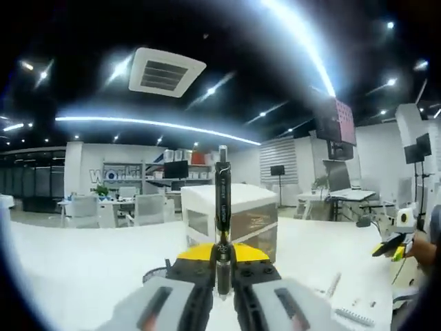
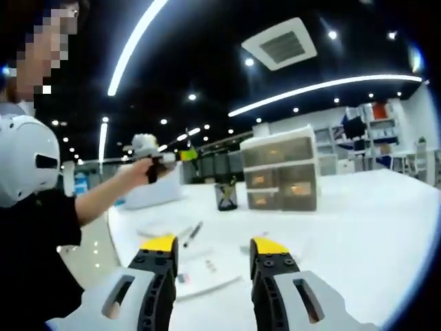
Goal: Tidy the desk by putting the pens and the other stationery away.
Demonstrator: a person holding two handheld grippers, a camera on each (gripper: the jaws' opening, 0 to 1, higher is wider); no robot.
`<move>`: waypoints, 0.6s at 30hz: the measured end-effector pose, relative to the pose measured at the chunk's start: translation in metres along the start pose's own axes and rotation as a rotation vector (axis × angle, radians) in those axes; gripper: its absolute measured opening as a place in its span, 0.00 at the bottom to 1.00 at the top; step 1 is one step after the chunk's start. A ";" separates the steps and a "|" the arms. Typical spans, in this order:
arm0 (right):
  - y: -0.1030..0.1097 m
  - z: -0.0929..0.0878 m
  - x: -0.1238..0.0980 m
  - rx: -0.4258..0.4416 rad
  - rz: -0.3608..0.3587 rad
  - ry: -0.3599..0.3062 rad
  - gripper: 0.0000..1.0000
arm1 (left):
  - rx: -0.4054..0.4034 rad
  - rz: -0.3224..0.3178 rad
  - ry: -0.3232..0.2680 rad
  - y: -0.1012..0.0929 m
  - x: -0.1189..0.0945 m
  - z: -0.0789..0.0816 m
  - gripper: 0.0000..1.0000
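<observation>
In the left gripper view my left gripper (image 1: 222, 258) is shut on a black pen (image 1: 222, 207) that stands upright between its yellow-tipped jaws. Behind it sits a white drawer unit (image 1: 231, 217), and the rim of a black mesh pen cup (image 1: 155, 276) peeks out at lower left. In the right gripper view my right gripper (image 2: 213, 252) is open with nothing between its jaws. Beyond it a black mesh pen cup (image 2: 225, 196) stands by the drawer unit (image 2: 279, 169). A pen (image 2: 193, 233) lies on the white desk (image 2: 358, 221). My left gripper (image 2: 155, 160) shows raised at left, held in a hand.
A spiral notebook (image 1: 355, 307) and a loose pen (image 1: 333, 284) lie at lower right in the left gripper view. Papers (image 2: 207, 269) lie just ahead of the right jaws. A person in a black sleeve (image 2: 41, 227) stands at left. Office desks and chairs (image 1: 138, 207) fill the background.
</observation>
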State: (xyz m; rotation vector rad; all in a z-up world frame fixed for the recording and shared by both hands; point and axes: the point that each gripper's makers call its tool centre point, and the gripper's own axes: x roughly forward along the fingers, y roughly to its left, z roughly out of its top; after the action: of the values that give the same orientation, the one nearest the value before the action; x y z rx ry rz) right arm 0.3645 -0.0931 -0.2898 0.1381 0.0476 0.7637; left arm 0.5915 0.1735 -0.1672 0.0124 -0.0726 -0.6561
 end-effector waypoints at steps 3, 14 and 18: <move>-0.002 -0.002 -0.004 -0.005 -0.012 0.008 0.39 | 0.009 0.016 0.009 0.011 0.012 -0.003 0.09; -0.009 -0.003 -0.015 -0.012 -0.042 0.020 0.39 | 0.026 0.057 0.040 0.044 0.048 -0.014 0.09; -0.008 -0.005 -0.016 -0.008 -0.042 0.022 0.39 | 0.018 0.071 0.054 0.051 0.056 -0.017 0.09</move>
State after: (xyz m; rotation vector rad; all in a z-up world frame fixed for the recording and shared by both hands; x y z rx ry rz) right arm 0.3585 -0.1093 -0.2958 0.1209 0.0681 0.7230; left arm 0.6680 0.1795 -0.1791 0.0445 -0.0270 -0.5842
